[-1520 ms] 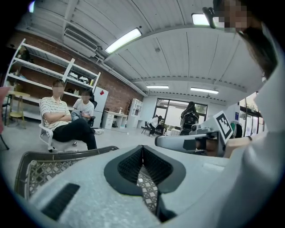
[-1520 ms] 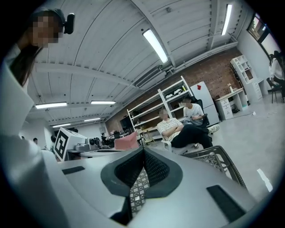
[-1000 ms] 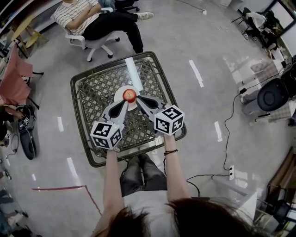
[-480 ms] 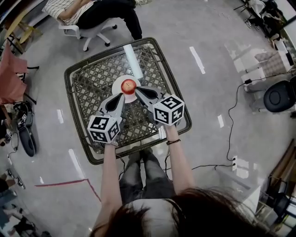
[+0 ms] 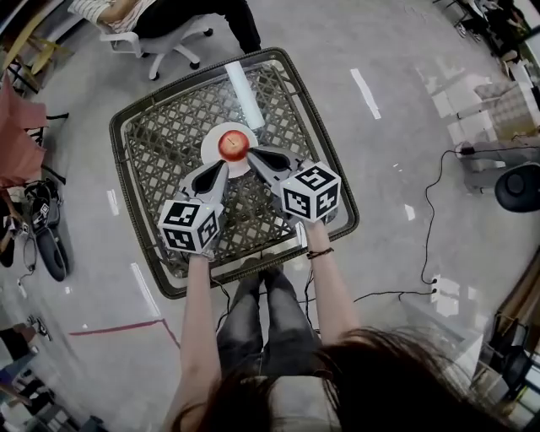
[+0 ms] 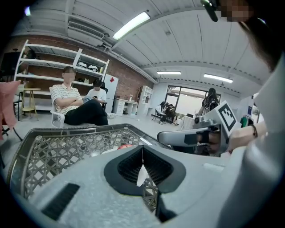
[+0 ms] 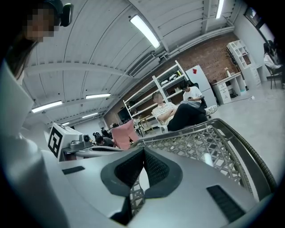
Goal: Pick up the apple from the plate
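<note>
Centrally on the mesh table (image 5: pixel 160 160), the apple (image 5: pixel 234 144) is set on a white plate (image 5: pixel 211 148). Left gripper (image 5: pixel 224 165) and right gripper (image 5: pixel 251 153), square-marked, are held closed, empty, near it; a white tube (image 5: pixel 244 105) is laid beyond.

A: Entry one, beyond the desk's (image 5: pixel 160 173) far edge?
B: Seated person (image 5: pixel 181 13), cut off by the head view's top edge.
A: Entry two, mid-desk?
B: Apple (image 6: pixel 126 146), left gripper view: red sliver only, the rest behind the left tool (image 6: pixel 142 153). Plate (image 5: pixel 211 145), head view: middle under the apple.
</note>
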### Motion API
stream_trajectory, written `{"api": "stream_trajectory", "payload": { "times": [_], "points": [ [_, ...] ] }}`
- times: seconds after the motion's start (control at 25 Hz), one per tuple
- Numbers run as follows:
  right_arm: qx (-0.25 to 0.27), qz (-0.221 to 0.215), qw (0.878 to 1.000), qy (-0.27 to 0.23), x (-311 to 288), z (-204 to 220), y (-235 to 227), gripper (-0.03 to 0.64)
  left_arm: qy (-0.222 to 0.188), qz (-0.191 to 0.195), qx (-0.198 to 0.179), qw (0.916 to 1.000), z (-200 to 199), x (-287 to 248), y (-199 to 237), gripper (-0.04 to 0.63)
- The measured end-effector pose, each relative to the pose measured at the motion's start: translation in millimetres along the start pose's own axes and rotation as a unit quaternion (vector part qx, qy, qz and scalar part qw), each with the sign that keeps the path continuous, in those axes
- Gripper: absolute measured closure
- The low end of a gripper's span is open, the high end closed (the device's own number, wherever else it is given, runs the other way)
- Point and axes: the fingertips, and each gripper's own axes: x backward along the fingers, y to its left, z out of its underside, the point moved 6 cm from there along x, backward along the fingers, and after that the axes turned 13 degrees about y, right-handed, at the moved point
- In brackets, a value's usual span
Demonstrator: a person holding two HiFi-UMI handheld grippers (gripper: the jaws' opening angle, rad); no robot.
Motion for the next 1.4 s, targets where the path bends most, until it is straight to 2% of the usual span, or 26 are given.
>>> {"api": "stream_trajectory", "payload": {
  "times": [0.68, 1.08, 1.4],
  "points": [
    [-0.009, 0.012, 1.000, 0.021, -16, 29, -19, 0.607, 0.040, -0.023, -0.010, 0.9989, 21, -32, 22, 0.578],
    [-0.013, 0.017, 1.000, 0.023, -19, 37, -28, 0.607, 0.042, -0.028, -0.012, 0.9987, 28, -45, 27, 0.444],
    [-0.019, 0.019, 0.999, 0.021, -20, 43, -34, 0.607, 0.043, -0.035, -0.031, 0.9980, 30, -54, 31, 0.350]
  ]
}}
